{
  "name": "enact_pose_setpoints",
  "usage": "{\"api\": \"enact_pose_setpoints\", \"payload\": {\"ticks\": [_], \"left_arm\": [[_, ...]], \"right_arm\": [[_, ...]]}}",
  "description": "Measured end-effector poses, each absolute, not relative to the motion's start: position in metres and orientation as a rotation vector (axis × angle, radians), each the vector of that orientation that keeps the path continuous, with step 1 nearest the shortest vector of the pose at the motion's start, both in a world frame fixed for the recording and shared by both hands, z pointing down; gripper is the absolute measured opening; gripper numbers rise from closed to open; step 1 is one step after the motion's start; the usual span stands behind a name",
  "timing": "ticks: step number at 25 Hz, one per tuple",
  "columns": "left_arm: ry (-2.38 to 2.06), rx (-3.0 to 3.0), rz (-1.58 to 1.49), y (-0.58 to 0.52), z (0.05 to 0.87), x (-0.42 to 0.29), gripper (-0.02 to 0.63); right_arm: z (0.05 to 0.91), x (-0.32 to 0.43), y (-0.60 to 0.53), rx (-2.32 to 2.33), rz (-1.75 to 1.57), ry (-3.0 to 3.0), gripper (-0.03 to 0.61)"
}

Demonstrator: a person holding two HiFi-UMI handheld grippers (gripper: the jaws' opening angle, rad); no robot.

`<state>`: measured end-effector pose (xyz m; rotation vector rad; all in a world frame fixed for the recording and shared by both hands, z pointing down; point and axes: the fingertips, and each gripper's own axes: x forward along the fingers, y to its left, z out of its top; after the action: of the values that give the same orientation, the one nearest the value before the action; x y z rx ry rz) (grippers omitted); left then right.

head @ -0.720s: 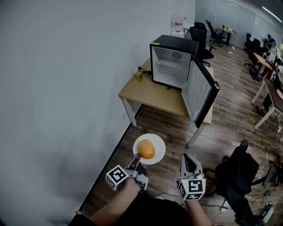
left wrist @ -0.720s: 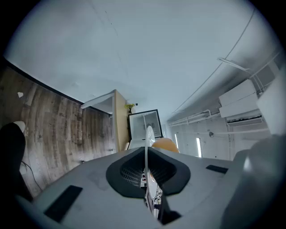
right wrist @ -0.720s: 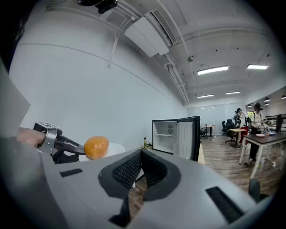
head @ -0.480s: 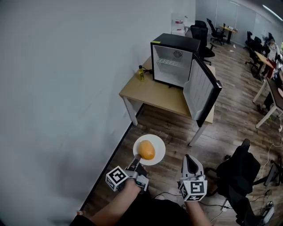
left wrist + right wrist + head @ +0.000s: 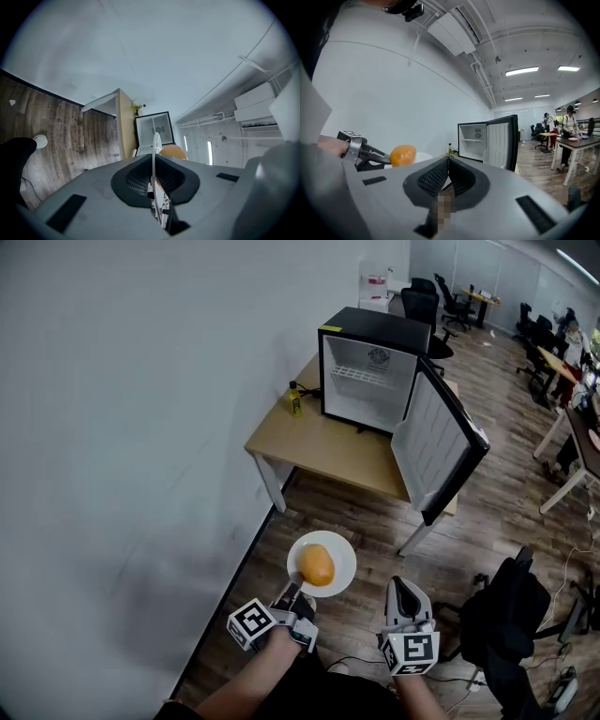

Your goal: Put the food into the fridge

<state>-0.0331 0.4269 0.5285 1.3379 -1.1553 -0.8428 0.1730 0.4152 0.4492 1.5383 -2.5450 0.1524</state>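
A round orange food item lies on a white plate held out over the floor. My left gripper is shut on the plate's near rim; the plate's thin edge runs between its pads, with the orange food beyond. My right gripper is shut and holds nothing, to the right of the plate; in its view the orange food and left gripper show at left. The black mini fridge stands on a wooden table, door swung open, interior white with a wire shelf.
A small yellow bottle stands on the table left of the fridge. A white wall runs along the left. A black office chair is near my right side. Desks, chairs and people are farther back on the right.
The table and fridge have drawn slightly nearer in the head view, and the plate sits a little farther right. Both grippers keep their hold and pose.
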Motion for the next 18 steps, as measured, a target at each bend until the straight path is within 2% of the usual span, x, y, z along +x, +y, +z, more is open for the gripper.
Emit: {"api": "enact_pose_setpoints", "payload": {"ticks": [6, 18], "left_arm": [[-1.114, 1.339, -0.816, 0.365, 0.531, -0.049, 0.021], [-1.076, 1.393, -0.755, 0.245, 0.510, -0.093, 0.021]], "right_arm": [[0.432, 0.152, 0.343, 1.578, 0.111, -2.550, 0.060], [0.449, 0.105, 0.229, 1.629, 0.273, -2.505, 0.060]]}}
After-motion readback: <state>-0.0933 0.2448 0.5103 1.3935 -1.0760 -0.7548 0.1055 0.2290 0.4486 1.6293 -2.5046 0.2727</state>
